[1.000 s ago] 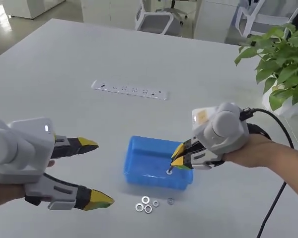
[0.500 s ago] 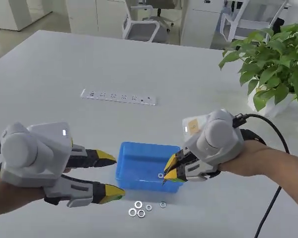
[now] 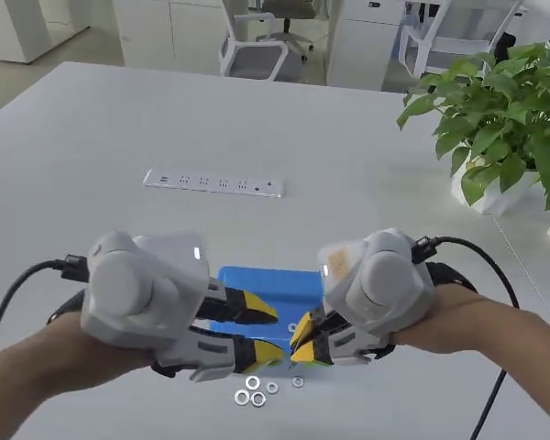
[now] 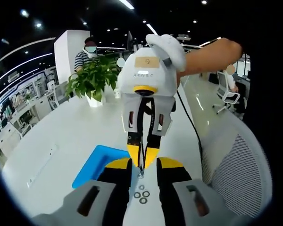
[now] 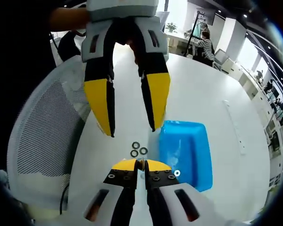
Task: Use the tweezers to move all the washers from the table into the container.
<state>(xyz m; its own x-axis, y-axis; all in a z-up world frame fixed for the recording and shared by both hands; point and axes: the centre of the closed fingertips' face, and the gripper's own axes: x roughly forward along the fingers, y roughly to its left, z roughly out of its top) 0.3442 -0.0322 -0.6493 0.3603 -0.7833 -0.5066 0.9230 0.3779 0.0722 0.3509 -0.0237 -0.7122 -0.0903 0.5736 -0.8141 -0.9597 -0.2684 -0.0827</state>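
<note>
On the white table, just in front of the person, a blue container sits with a small cluster of washers lying loose on the tabletop just beside its near wall. Both grippers meet over that spot, tips pointing at each other. The left gripper reaches in over the near edge of the container, and its yellow-tipped jaws stand well apart with nothing between them. In the right gripper view they frame the washers from above. The right gripper faces it from the other side with its jaws pressed together on the tweezers, a thin sliver that pokes out past the yellow tips and points down toward the table near the washers. In the right gripper view one more washer shows against the blue of the container, close to that gripper's tips. I cannot tell whether it lies on the container's floor or hangs at the tweezers. Farther back on the table lies a white power strip, and a potted plant stands at the far right edge. A mesh-backed office chair is beside the table, near the person.
</note>
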